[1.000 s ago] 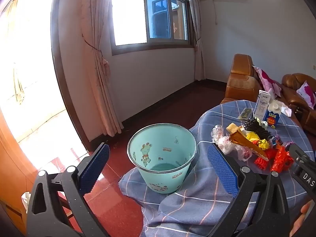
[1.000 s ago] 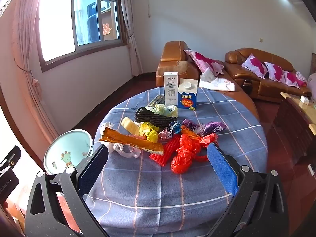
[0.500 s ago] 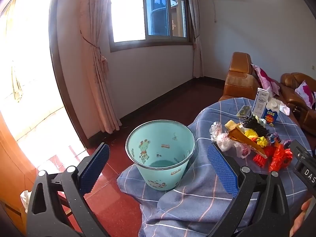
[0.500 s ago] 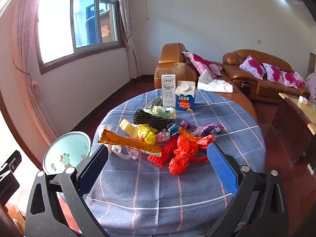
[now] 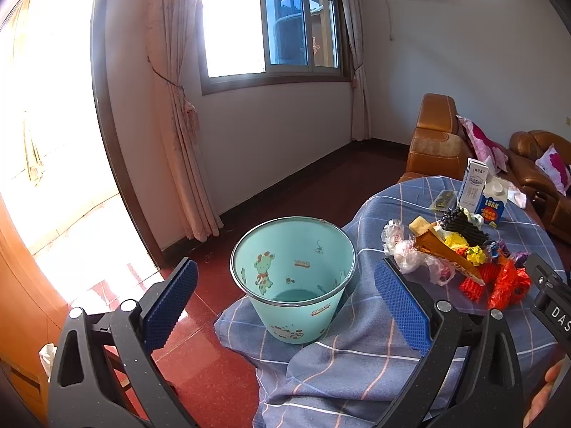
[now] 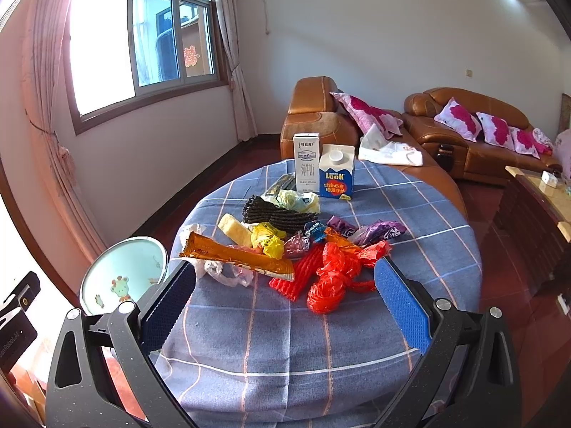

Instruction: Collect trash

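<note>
Bare cloth [image 6: 278,335] lies open before the wrapper heap [image 6: 285,246].

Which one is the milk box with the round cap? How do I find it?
Look at the round table with the blue checked cloth, at its far edge near the sofa. Two cartons stand there side by side. Yours is the short blue carton with a white screw cap, right of the tall white carton.

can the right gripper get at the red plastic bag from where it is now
Probably yes: the right gripper is open and empty, the red plastic bag lies straight ahead on the table, and nothing lies between them.
</note>
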### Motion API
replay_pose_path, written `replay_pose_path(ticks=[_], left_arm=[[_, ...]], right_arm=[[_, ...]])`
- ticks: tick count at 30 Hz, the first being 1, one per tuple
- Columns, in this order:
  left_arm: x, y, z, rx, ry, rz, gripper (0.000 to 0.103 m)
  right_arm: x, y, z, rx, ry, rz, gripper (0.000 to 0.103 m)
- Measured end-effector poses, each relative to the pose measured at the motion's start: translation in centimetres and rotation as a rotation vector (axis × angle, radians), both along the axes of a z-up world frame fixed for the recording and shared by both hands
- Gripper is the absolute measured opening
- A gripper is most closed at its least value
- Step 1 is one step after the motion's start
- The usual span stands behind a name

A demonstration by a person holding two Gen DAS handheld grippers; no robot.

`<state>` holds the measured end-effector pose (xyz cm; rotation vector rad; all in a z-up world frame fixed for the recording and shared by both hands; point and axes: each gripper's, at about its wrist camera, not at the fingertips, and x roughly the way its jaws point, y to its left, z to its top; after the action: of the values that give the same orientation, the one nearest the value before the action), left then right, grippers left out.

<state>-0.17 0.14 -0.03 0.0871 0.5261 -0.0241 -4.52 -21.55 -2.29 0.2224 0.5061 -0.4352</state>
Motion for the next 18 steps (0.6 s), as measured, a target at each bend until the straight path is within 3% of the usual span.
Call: replay_pose_path(ticks=[18], left_arm=[[-0.18,-0.19,0.05,-0.006,-0.003,-0.004,0.097]], right_arm=[[-0.04,0.06,-0.05,0.000,-0.003,0.001,0.098]])
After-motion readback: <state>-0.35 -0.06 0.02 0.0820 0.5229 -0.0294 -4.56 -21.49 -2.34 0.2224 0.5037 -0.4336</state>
